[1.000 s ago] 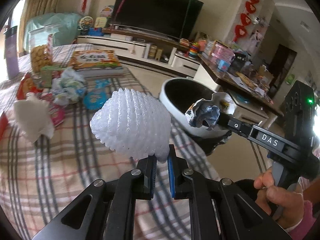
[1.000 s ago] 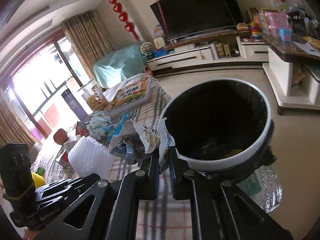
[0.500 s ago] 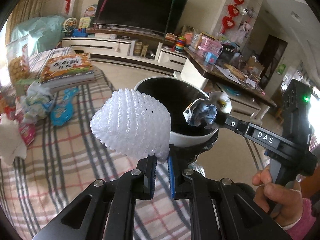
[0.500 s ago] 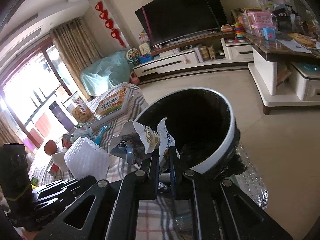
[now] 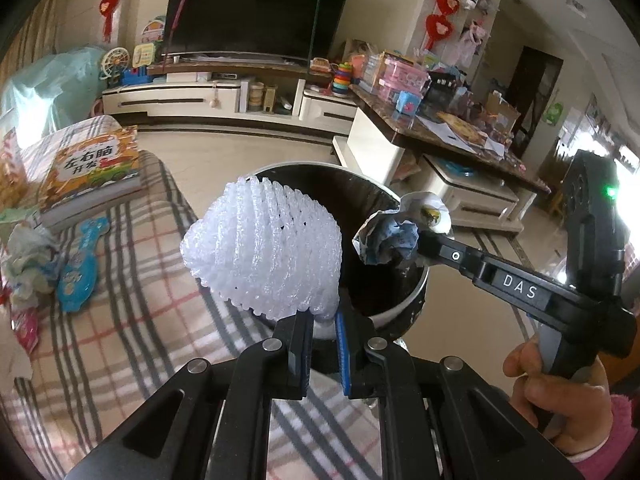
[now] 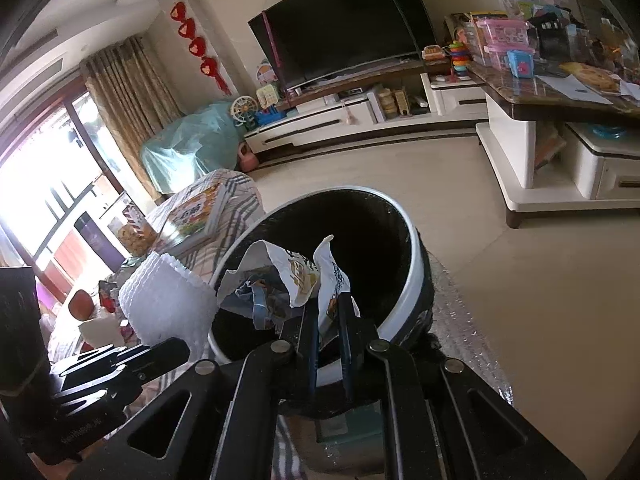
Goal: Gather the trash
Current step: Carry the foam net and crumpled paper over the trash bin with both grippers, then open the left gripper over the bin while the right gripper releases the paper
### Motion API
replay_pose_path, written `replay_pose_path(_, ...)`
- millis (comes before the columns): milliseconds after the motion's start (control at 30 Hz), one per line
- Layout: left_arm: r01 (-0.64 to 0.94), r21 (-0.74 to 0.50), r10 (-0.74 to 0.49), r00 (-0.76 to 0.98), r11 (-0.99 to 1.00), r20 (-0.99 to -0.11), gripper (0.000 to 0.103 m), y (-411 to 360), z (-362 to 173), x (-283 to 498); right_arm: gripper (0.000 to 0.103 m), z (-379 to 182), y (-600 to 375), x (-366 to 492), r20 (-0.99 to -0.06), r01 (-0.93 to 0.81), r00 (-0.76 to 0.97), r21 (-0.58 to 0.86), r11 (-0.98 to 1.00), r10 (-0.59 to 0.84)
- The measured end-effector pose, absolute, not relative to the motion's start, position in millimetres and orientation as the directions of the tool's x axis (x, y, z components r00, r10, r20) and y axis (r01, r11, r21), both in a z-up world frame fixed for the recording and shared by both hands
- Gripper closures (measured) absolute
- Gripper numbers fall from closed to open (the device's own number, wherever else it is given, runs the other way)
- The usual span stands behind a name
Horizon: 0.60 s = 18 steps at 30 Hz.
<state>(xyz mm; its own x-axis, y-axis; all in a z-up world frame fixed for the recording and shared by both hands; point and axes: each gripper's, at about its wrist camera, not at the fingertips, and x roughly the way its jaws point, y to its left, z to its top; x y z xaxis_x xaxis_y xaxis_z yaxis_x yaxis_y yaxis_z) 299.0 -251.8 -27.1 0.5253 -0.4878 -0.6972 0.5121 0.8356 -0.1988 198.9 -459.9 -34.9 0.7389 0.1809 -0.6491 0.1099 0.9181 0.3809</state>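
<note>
My left gripper [image 5: 322,334] clamps the white foam net [image 5: 264,250]; my right gripper [image 6: 328,320] clamps a crumpled wrapper [image 6: 296,276]. I see both items over the bin's [image 6: 412,276] open mouth.

A home living room: a large television [image 5: 256,8] on a low white cabinet [image 5: 192,100], curtains [image 6: 128,108], red wall ornaments [image 6: 198,46], toys.

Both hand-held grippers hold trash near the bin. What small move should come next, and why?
Probably open the right hand-held gripper: its crumpled wrapper already hangs over the bin's dark opening. The left hand-held gripper with the white foam net looks nearer the rim.
</note>
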Motion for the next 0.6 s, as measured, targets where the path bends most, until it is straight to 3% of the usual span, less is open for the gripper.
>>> replay_pose_path(600,0.512,-0.210,-0.480,0.479,0.833,-0.735,0.093,-277,-32,328,0.094,-39,-467,226,-0.696,0.112,0.700,0.329,0.938,0.161)
